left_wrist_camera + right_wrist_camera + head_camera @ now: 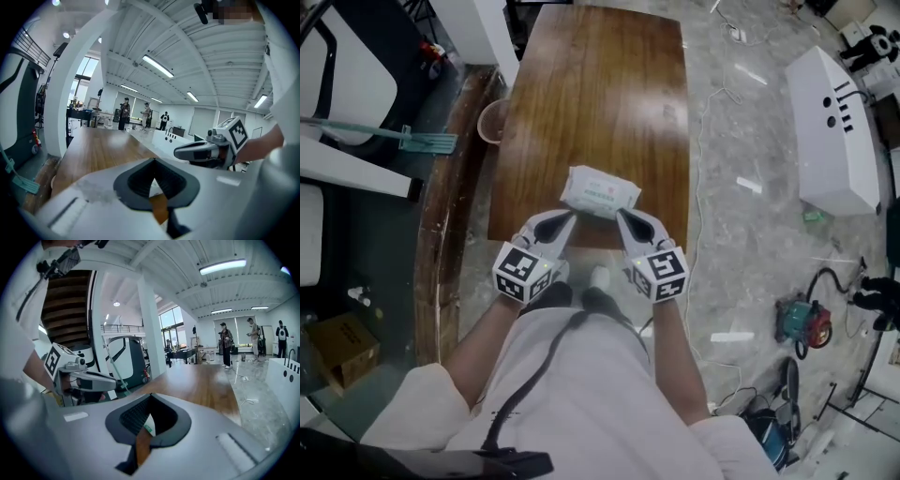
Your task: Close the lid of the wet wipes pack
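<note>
**Around the Wooden Table**

A long brown wooden table [591, 103] with a glossy top stands on a grey marble-patterned floor [750, 216]; a pale round bucket [491, 120] sits just beside the table's left edge; a teal long-handled tool [427, 142] lies further left; a white box-shaped cabinet with black slots [832, 131] stands well apart at the right; thin white cables [705, 103] trail over the floor beside the table; a red and teal machine [804, 322] rests at the lower right; a brown cardboard box [339, 345] sits at the lower left; in the left gripper view, several people [124, 112] stand far beyond the table under long ceiling strip lights [158, 66].
</note>
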The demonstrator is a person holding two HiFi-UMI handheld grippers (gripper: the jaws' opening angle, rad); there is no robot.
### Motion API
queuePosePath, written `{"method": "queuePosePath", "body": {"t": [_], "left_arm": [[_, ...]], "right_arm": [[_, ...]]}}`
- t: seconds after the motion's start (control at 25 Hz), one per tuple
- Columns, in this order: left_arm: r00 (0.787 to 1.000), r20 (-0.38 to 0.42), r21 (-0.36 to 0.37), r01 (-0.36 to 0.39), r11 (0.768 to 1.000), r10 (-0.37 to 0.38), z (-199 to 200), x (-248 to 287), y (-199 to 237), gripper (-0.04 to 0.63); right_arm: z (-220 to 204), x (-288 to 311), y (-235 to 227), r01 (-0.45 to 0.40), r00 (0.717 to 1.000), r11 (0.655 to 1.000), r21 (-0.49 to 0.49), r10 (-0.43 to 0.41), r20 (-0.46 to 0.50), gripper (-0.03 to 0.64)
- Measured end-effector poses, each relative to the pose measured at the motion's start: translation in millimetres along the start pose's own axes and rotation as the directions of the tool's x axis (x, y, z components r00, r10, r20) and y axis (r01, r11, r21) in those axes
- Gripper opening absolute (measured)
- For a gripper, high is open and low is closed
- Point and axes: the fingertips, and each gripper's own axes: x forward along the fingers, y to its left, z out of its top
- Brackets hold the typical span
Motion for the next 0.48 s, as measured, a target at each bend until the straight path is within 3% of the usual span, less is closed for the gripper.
{"method": "queuePosePath", "body": {"t": [0.24, 0.48], "left_arm": [[0.999, 0.039, 0.027, 0.014, 1.000, -0.015, 26.8, -5.4, -9.3, 0.002], [0.998, 0.063, 0.046, 0.012, 0.999, -0.015, 42.3, -21.5, -15.7, 0.002]], "right_arm": [[26.3, -27.8, 5.1, 0.069, 0.993, 0.997, -0.017, -0.067, 0.094, 0.008], [39.2, -53.4, 17.9, 0.086, 0.984, 0.995, 0.051, -0.093, 0.150, 0.008]]}}
